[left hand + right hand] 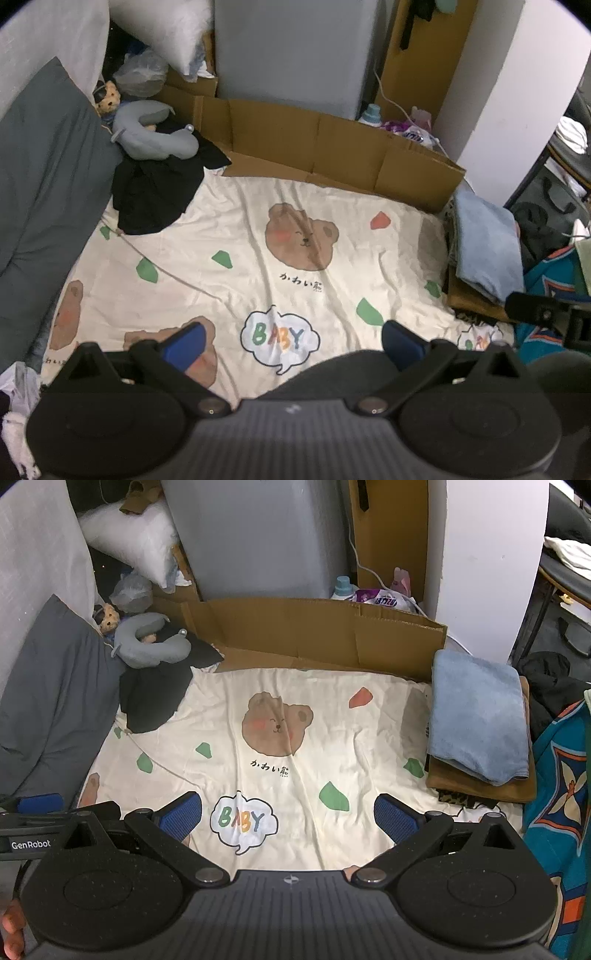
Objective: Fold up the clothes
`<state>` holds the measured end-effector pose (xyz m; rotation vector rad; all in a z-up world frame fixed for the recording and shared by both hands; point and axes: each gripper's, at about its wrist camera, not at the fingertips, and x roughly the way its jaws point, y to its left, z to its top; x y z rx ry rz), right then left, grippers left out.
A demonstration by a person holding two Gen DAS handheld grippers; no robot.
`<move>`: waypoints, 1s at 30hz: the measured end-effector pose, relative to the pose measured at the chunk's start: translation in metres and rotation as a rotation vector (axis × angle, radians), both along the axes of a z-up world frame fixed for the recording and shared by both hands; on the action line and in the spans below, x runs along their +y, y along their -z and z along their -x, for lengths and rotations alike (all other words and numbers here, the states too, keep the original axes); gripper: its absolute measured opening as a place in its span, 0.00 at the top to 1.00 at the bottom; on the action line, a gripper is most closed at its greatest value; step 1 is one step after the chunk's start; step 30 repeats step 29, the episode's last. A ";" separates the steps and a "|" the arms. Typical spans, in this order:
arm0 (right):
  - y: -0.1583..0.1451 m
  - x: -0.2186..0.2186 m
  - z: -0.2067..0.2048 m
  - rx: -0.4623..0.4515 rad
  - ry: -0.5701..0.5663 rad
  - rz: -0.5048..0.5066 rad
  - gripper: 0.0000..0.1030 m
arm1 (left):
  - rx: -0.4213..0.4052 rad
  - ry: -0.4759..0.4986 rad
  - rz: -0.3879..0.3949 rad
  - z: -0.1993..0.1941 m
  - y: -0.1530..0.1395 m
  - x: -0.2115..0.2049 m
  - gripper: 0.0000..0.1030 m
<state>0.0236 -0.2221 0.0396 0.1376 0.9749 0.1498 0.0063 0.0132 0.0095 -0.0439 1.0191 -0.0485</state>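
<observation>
Grippers low over the bear-print sheet [332,738]: left gripper [291,341] jaws spread wide, empty; right gripper [288,814] likewise. Folded stack right, blue towel [476,716] topmost. Far left, crumpled black garment [155,192] under grey neck pillow [155,136].

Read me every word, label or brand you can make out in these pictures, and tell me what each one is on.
"BABY": in the speech bubble printed on the bear bedsheet.
"GenRobot": on the left gripper, seen at the right wrist view's left edge.
Japanese characters under the bear face: printed on the sheet, too small to read surely.
Purple detergent bag lettering: blurred, unreadable.
</observation>
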 end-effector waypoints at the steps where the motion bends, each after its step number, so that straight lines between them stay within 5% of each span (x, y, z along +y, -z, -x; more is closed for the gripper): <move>1: 0.000 0.001 0.000 0.002 -0.002 0.001 0.01 | 0.000 -0.003 -0.004 0.000 0.000 0.000 0.01; 30: 0.002 -0.004 -0.001 0.015 0.000 -0.049 0.01 | 0.018 0.036 -0.024 -0.003 0.000 -0.001 0.01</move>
